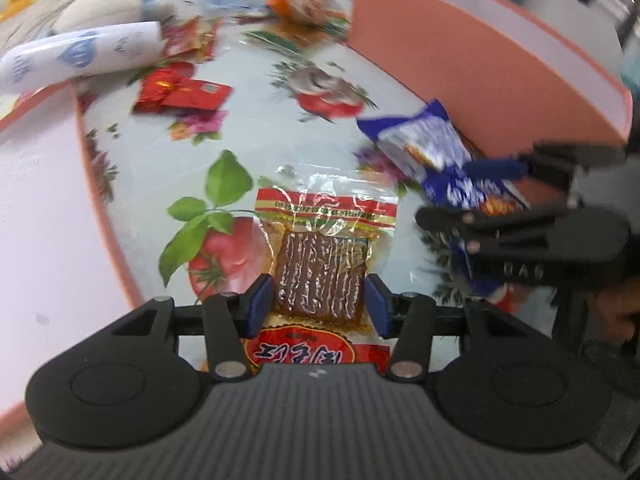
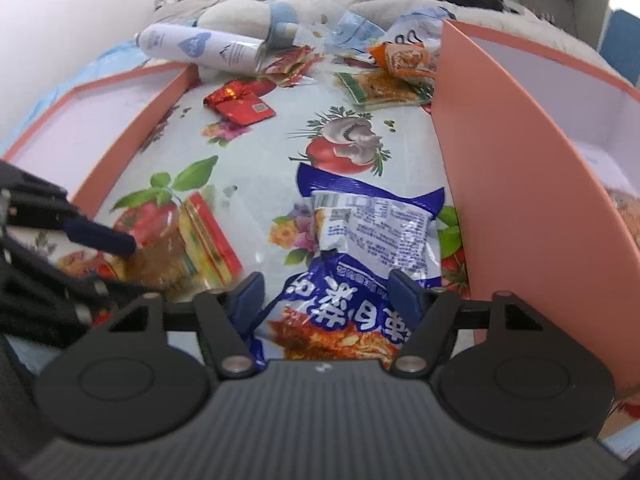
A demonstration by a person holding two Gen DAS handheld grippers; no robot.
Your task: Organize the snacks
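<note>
My left gripper (image 1: 319, 301) has its blue pads against both sides of a clear packet of brown dried tofu (image 1: 324, 276) with a red label, lying on the flowered tablecloth. My right gripper (image 2: 326, 294) has its jaws around a blue and white snack bag (image 2: 372, 236) and seems to hold it; in the left wrist view the same bag (image 1: 428, 152) sits between that gripper's fingers, tilted up. A small red packet (image 1: 180, 92) lies further back, also in the right wrist view (image 2: 240, 104).
A pink box (image 1: 480, 52) stands on the right, also in the right wrist view (image 2: 520, 184). A pink box lid (image 2: 100, 132) lies on the left. A white bottle (image 2: 200, 46), a plush toy (image 2: 248, 14) and several more snack packets (image 2: 384, 88) lie at the back.
</note>
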